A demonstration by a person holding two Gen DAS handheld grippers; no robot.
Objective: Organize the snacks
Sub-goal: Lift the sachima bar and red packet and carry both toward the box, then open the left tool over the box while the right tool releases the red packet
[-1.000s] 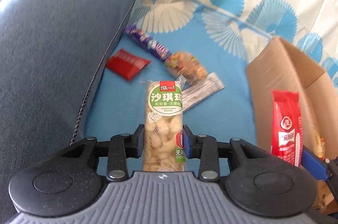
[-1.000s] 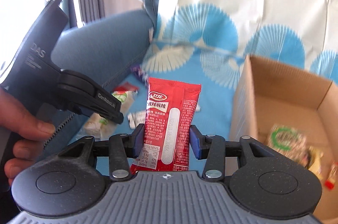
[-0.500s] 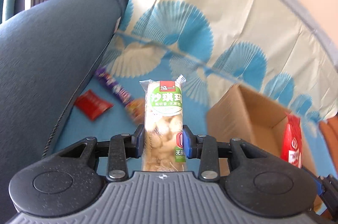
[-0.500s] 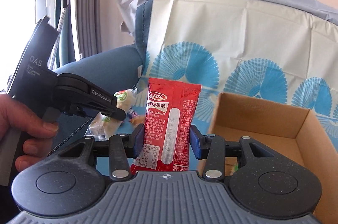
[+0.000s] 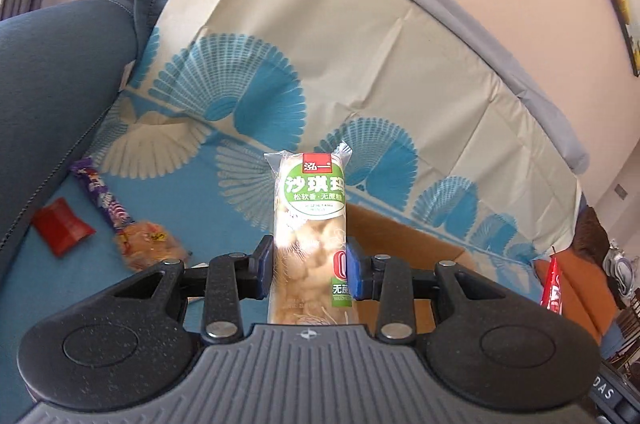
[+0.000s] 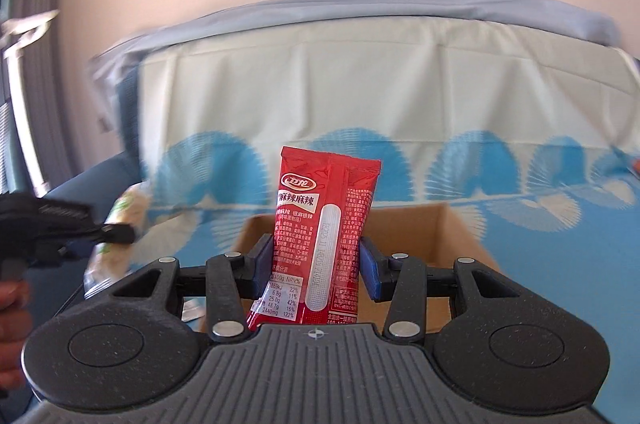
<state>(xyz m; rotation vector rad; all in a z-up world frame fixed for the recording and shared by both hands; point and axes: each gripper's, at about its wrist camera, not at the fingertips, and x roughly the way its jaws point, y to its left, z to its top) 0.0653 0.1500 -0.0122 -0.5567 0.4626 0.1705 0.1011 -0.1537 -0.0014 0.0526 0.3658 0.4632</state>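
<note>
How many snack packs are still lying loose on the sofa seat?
3 visible in the left wrist view, by the armrest: a red packet, a purple bar and an orange-brown pack, the last two touching. The gripper bodies hide some of the seat, so more may lie unseen.

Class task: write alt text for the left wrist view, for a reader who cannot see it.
The left gripper clamps an upright green-labelled snack bar above a blue fan-patterned sofa cover. A cardboard box sits behind it; a red packet, purple wrapper and orange snack lie left.
</note>
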